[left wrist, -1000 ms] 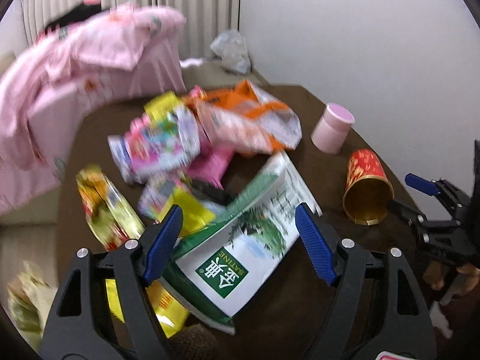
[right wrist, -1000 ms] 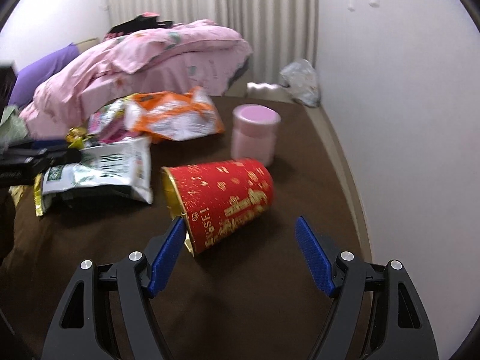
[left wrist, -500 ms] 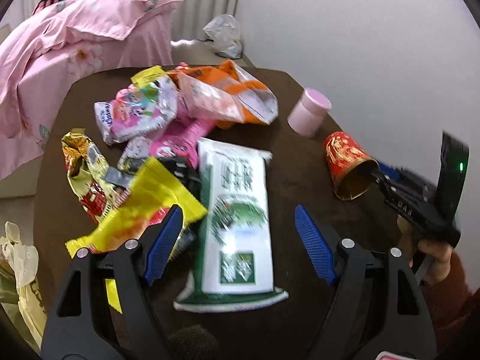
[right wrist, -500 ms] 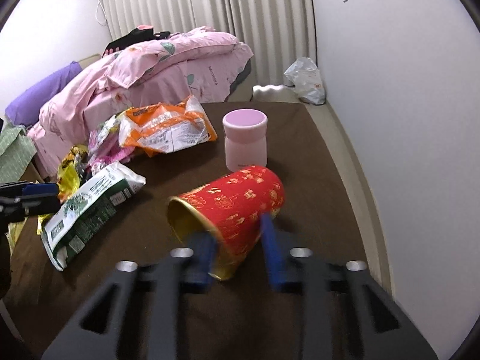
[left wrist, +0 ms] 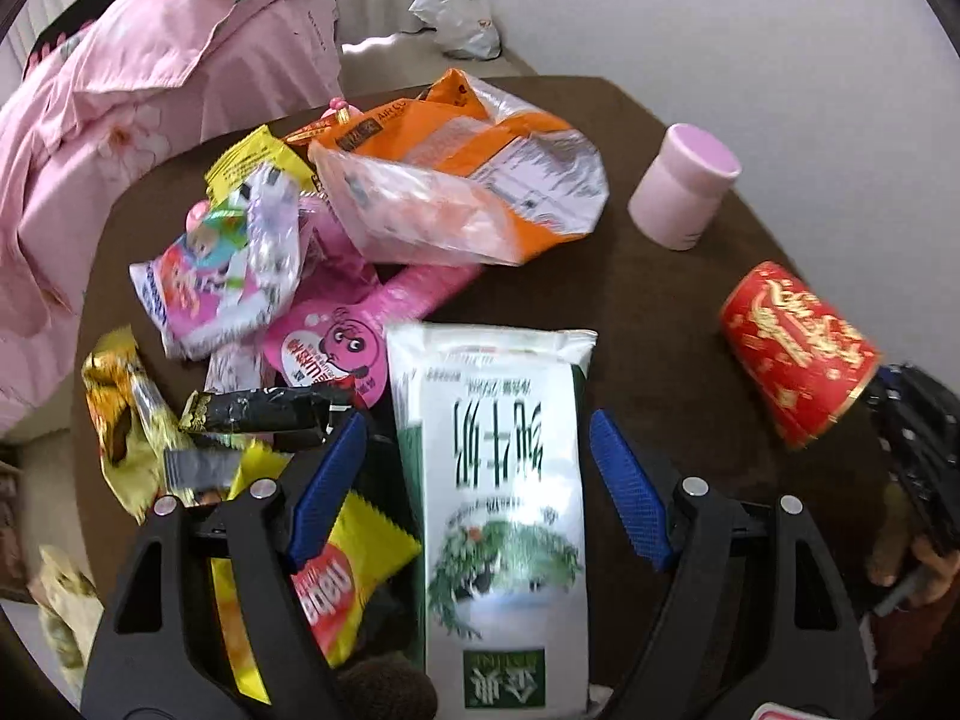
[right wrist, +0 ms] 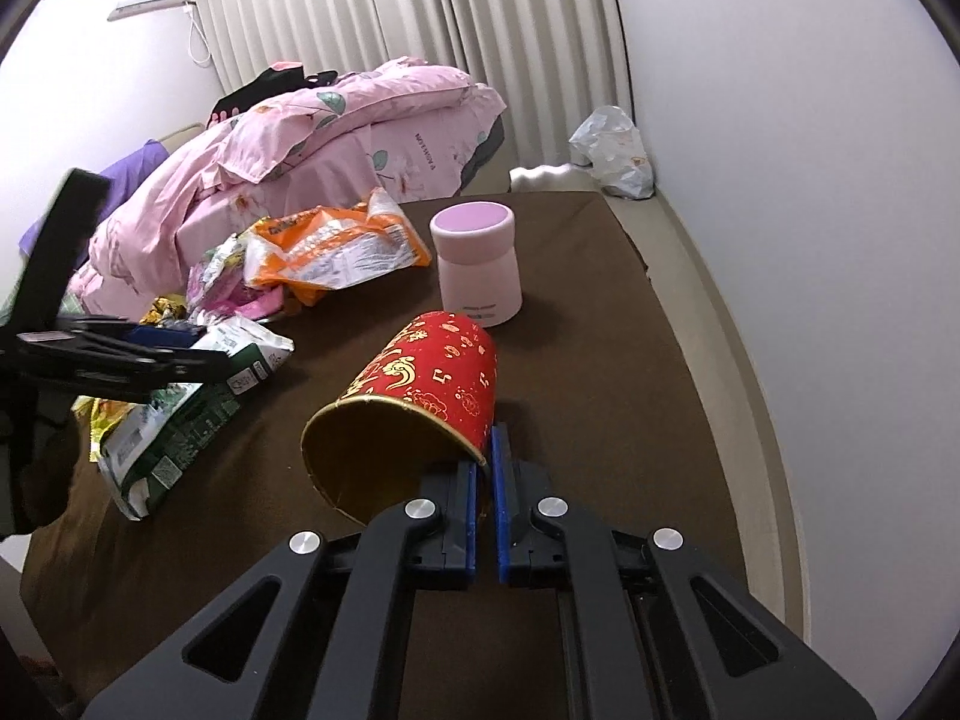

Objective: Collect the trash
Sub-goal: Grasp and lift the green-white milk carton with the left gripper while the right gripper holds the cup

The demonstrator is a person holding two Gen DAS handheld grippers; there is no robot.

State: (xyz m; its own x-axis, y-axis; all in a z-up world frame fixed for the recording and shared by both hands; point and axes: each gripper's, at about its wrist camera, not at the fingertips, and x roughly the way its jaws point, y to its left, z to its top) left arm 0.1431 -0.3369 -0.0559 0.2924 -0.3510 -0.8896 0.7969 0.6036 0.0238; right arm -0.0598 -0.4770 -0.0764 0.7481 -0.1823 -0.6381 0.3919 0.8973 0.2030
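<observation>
a: looking along the left wrist view first, what was the left gripper [left wrist: 477, 483] doing?

b: it was spread wide, its blue fingers [left wrist: 329, 486] on either side of the white and green packet [left wrist: 501, 498], not touching it. the packet lay flat on the brown table [left wrist: 654, 312], lengthwise between the jaws. the gripper pointed down at the table from above and near the edge.

a: and the rest of the trash?

b: piled to the left and beyond: a yellow and red wrapper [left wrist: 336, 582] under the left finger, a black wrapper [left wrist: 264, 411], a pink round-headed packet [left wrist: 336, 351], a pink cartoon bag [left wrist: 219, 276] and an orange and clear bag [left wrist: 456, 180]. a pink jar [left wrist: 684, 189] stood upright farther right.

a: the red cup?

b: the red paper cup [left wrist: 795, 351] hung tilted at the right, its rim toward a dark, blurred gripper at the frame edge.

a: now the right wrist view.

b: the right gripper [right wrist: 485, 480] was clenched on the rim of the red paper cup [right wrist: 420, 396], one finger inside the mouth and one outside the wall. the cup was on its side, gold mouth toward the camera, base toward the pink jar [right wrist: 477, 264]. whether it touched the table [right wrist: 600, 360] i could not tell.

a: anything of the other hand?

b: the left gripper [right wrist: 162, 354] reached in from the left, level, over the white and green packet [right wrist: 180, 414]. a pink quilt [right wrist: 336, 138] lay heaped behind.
</observation>
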